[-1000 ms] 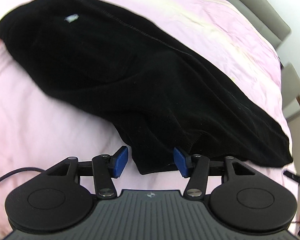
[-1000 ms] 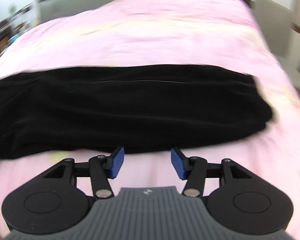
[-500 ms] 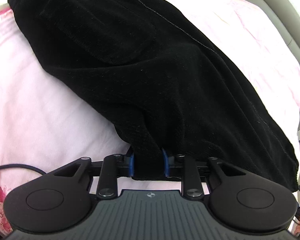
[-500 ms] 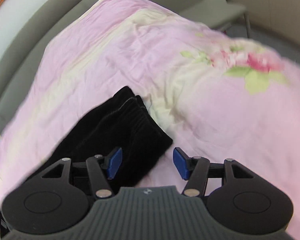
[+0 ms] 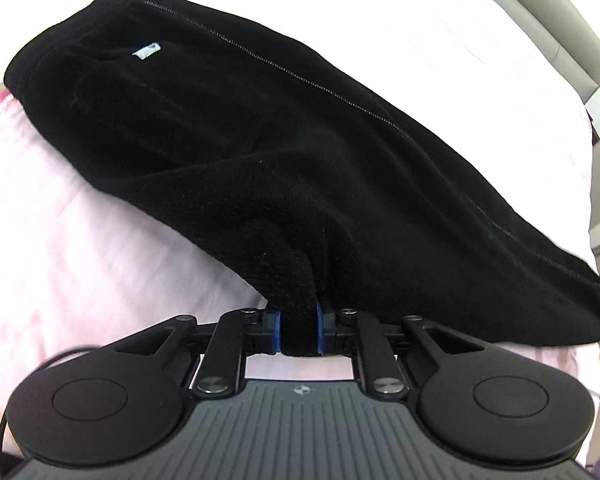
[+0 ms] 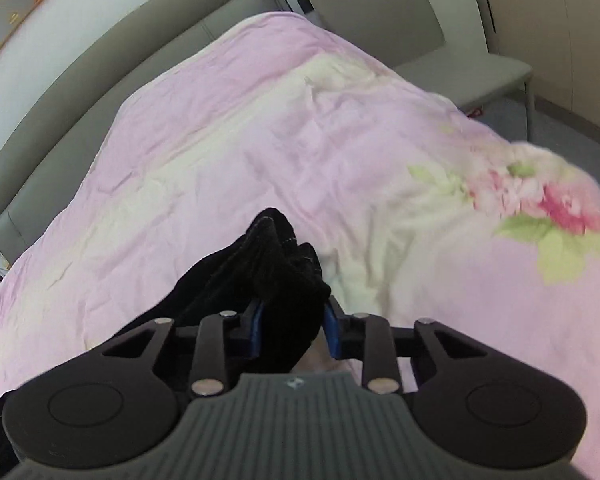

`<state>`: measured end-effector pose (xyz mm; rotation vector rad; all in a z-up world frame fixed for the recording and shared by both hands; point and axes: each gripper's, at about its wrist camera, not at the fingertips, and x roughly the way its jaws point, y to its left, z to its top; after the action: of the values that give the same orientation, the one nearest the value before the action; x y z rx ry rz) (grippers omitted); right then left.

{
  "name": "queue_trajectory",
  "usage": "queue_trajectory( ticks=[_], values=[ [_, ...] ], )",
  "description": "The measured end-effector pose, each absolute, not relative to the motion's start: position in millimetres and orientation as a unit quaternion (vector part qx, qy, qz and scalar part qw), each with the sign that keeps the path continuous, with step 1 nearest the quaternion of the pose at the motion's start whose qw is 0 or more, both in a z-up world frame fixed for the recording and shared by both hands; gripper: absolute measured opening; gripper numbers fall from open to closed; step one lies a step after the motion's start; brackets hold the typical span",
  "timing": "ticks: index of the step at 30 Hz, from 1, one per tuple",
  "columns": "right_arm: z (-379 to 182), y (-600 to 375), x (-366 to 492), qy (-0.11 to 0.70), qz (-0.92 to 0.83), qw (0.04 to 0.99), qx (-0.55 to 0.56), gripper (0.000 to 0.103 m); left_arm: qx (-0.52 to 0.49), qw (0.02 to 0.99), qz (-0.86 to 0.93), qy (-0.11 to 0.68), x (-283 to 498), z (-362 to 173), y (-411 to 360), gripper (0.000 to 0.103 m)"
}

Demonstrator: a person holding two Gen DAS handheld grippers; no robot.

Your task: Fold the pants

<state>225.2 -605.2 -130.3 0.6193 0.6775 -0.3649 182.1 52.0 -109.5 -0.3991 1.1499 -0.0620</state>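
Black pants (image 5: 260, 152) lie folded lengthwise on a pink bed cover (image 5: 60, 260), waistband at the far left with a small white label (image 5: 146, 51). My left gripper (image 5: 298, 330) is shut on a bunched edge of the pants near the crotch and lifts that fold slightly. In the right wrist view, my right gripper (image 6: 292, 330) is shut on the black leg-end cuffs (image 6: 276, 252), which bunch up between the blue pads (image 6: 331, 330). The rest of the pants trails off to the lower left there.
The pink cover (image 6: 260, 140) has a floral print (image 6: 556, 204) at the right. A grey headboard (image 6: 100, 68) runs along the far side. A grey chair (image 6: 420, 28) stands beside the bed. A black cable (image 5: 4, 420) hangs by the left gripper.
My left gripper closed on the pants' near edge and raised it. My right gripper swung to the leg end, moved over the cuffs and closed on them.
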Motion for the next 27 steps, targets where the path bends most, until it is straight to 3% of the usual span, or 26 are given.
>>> queue_trajectory(
  ticks=[6,10,16,27],
  values=[
    [-181.0,-618.0,231.6,0.387,-0.229,0.829,0.332,0.025,-0.18,0.783,-0.011,0.596,180.2,-173.7,41.7,0.017],
    [-189.0,-616.1,230.4,0.389,-0.229,0.832,0.322,0.025,-0.192,0.772,-0.024,0.605,183.8,-181.8,46.2,0.017],
    [-176.3,-615.0,233.6,0.404,-0.234,0.829,0.308,0.025,-0.15,0.765,-0.054,0.624,190.2,-162.9,51.9,0.031],
    [-94.1,-590.8,232.5,0.371,-0.199,0.866,0.27,0.025,0.008,0.811,-0.115,0.573,178.4,-87.9,20.3,0.037]
  ],
)
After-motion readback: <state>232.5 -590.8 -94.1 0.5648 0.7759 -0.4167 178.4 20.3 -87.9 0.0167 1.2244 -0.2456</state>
